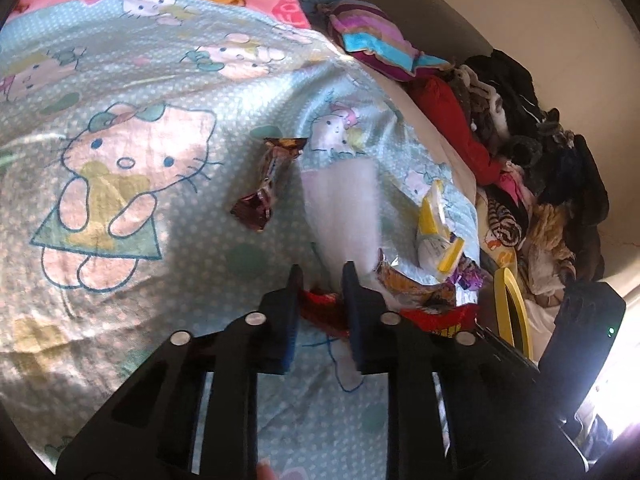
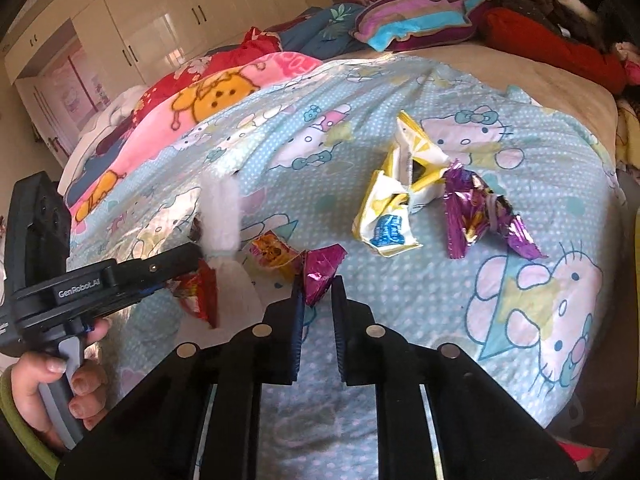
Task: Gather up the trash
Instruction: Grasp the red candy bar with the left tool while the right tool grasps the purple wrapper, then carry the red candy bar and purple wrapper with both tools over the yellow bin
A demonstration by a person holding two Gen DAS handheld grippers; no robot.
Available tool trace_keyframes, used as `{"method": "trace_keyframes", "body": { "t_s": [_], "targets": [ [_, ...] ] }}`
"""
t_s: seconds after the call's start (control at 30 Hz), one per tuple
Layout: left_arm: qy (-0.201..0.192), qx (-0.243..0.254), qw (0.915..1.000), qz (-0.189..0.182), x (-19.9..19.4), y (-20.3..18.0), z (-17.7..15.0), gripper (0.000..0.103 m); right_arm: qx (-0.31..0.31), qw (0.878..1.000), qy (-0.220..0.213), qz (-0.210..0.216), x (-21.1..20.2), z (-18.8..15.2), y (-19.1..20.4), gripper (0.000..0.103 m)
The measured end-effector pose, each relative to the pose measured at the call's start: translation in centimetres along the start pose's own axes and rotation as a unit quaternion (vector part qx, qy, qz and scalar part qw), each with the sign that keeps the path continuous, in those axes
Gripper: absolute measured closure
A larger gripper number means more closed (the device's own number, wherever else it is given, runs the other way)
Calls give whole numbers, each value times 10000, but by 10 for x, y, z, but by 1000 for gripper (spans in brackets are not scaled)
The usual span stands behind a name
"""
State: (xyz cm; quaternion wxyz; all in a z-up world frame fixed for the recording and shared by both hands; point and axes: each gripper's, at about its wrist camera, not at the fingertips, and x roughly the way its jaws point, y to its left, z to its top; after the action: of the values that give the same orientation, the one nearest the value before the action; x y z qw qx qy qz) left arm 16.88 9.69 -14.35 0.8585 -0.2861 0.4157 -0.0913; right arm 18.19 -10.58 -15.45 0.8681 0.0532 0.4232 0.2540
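Wrappers lie on a Hello Kitty bedsheet (image 2: 400,292). My left gripper (image 1: 322,276) is closed on a red wrapper (image 1: 320,308); it also shows in the right wrist view (image 2: 200,292). A dark maroon wrapper (image 1: 264,184) lies ahead of it, a yellow-white wrapper (image 1: 434,228) to its right. My right gripper (image 2: 316,286) has its jaws narrowly apart around the tip of a magenta foil wrapper (image 2: 320,268) joined to an orange wrapper (image 2: 272,254). A yellow-white wrapper (image 2: 396,200) and a purple foil wrapper (image 2: 476,212) lie farther right.
A white soft roll (image 2: 222,216) stands on the sheet by the left gripper. Blankets and pillows (image 2: 416,20) lie at the bed's far end, a clothes heap (image 1: 540,168) along the wall, white wardrobes (image 2: 168,16) behind. A yellow rim (image 1: 512,308) sits at the bed edge.
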Motion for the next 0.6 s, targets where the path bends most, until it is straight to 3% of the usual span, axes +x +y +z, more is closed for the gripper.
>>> {"method": "trace_keyframes", "body": {
  "t_s": [0.6],
  "targets": [
    [-608, 1012, 9930, 26, -42, -59, 11, 97, 43, 9981, -612, -58, -55, -7, -8, 91]
  ]
}}
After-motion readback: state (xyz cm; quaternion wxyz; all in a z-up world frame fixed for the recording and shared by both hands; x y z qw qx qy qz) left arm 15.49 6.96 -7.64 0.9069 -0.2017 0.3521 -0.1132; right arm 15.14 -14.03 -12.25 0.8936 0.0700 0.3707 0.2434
